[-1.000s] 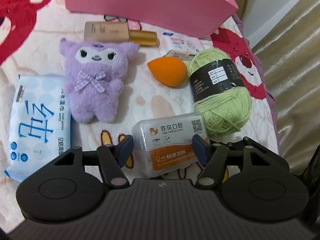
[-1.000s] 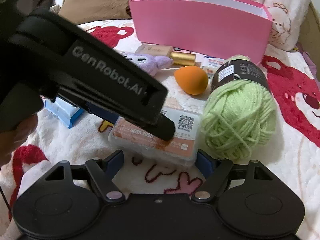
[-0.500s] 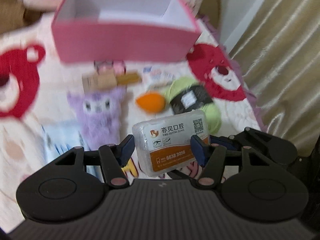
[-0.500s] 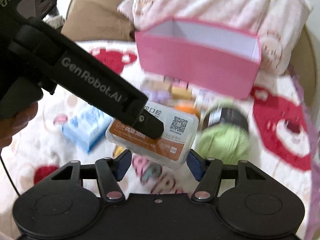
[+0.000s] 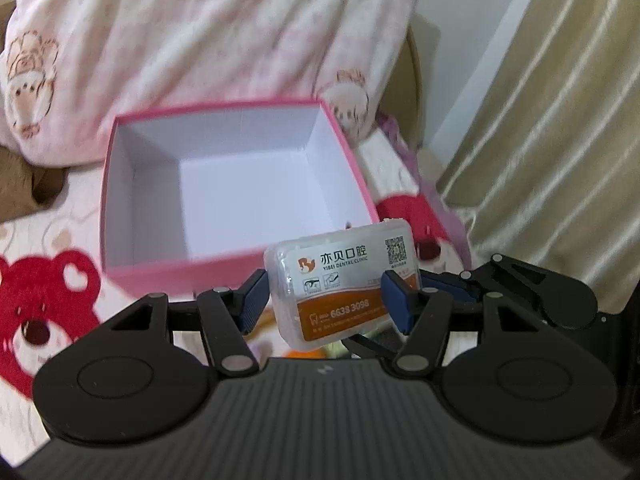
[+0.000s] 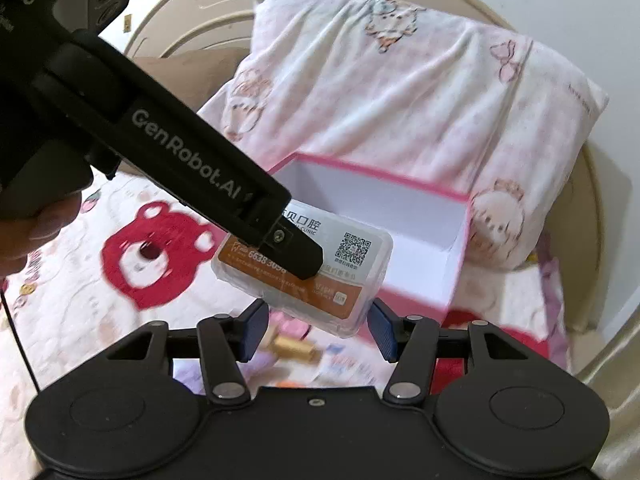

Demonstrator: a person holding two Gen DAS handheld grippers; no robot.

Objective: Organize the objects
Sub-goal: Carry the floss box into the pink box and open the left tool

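Note:
A clear plastic dental box [image 5: 340, 280] with an orange label hangs in the air, and my left gripper [image 5: 324, 300] is shut on its two short ends. It sits just in front of the near wall of the pink box [image 5: 180, 272], whose white inside shows nothing in it. In the right wrist view the left gripper's black finger [image 6: 192, 160] crosses over the dental box [image 6: 348, 296]. My right gripper [image 6: 318, 320] sits just under it with its jaws closing. The box's near corner dips between them, with a gap at the left pad. The pink box [image 6: 416, 288] lies beyond.
A pink-patterned pillow [image 5: 200, 40] leans behind the pink box. A beige curtain [image 5: 560, 120] hangs on the right. The blanket with red bears [image 5: 40, 300] lies below. Blurred small items, among them a gold-capped bottle [image 6: 296, 346], rest under the right gripper. A hand [image 6: 36, 224] grips the left tool.
Both grippers have risen from the blanket and moved toward the pink box, the left one carrying the dental box. The right jaws have narrowed. The plush toy, yarn and sponge have dropped out of view.

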